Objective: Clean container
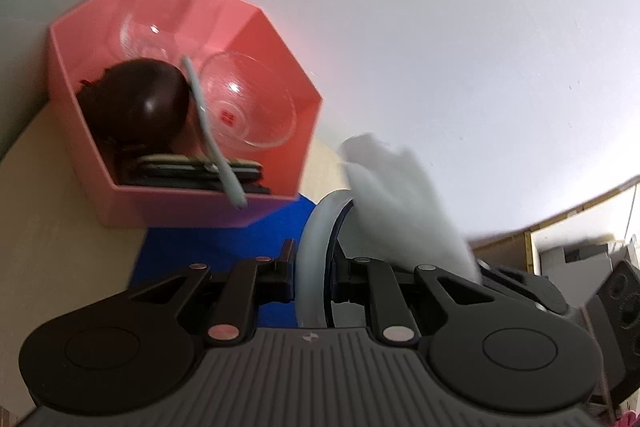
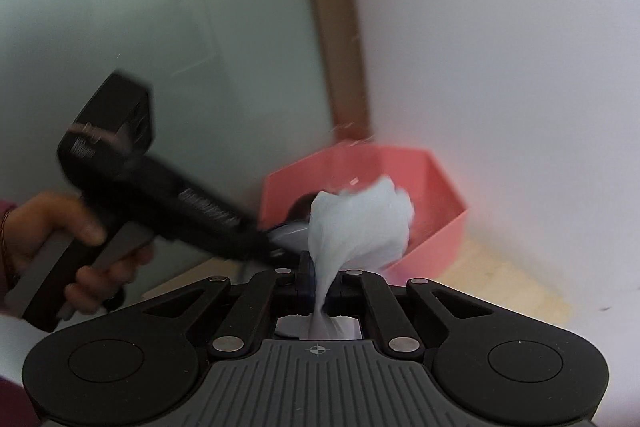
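Left tongs pinched the pale rim of the container at lower centre, its body hidden behind them. Right tongs were pressed together on a blurred white cloth, which masked part of the pink hexagonal bin behind it.

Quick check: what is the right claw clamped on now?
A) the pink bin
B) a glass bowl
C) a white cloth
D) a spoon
C: in the right wrist view the right claw pinches a bunched white cloth, with the pink bin behind it.
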`<action>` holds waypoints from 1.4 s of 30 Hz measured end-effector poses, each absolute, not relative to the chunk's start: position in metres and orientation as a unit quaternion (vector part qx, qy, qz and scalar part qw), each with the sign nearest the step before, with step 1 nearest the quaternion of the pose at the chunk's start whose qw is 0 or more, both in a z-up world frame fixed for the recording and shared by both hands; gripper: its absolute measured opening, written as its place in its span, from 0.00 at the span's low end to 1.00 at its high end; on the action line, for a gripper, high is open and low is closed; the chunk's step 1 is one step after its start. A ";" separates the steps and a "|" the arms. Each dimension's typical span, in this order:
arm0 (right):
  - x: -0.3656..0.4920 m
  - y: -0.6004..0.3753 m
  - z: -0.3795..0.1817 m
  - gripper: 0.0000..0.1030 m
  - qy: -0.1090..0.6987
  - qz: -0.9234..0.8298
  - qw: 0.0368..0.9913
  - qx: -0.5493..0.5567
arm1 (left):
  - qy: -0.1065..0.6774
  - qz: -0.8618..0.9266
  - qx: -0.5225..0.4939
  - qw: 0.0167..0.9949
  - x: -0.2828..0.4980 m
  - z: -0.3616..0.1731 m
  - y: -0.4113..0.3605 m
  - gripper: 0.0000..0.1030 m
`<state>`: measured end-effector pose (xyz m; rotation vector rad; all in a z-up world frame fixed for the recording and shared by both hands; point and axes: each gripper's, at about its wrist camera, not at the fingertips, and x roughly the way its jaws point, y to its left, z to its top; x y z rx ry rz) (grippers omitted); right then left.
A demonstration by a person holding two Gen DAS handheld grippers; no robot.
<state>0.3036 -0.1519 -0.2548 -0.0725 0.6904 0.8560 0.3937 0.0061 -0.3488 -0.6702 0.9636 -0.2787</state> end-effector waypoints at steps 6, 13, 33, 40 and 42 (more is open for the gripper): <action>0.297 -0.130 -0.266 0.06 0.320 0.344 0.873 -0.126 | 0.441 -0.138 -0.304 0.833 0.387 -0.346 -0.002 0.19; 0.296 -0.130 -0.271 0.07 0.373 0.332 0.853 -0.153 | 0.431 -0.132 -0.312 0.836 0.385 -0.347 -0.001 0.21; 0.323 -0.155 -0.296 0.07 0.500 0.398 0.756 0.144 | 0.442 -0.112 -0.363 0.812 0.386 -0.362 0.004 0.20; 0.328 -0.175 -0.300 0.07 0.530 0.384 0.740 0.155 | 0.448 -0.128 -0.359 0.809 0.388 -0.361 -0.005 0.21; 0.321 -0.171 -0.291 0.07 0.509 0.362 0.776 0.086 | 0.450 -0.132 -0.364 0.805 0.390 -0.363 -0.008 0.20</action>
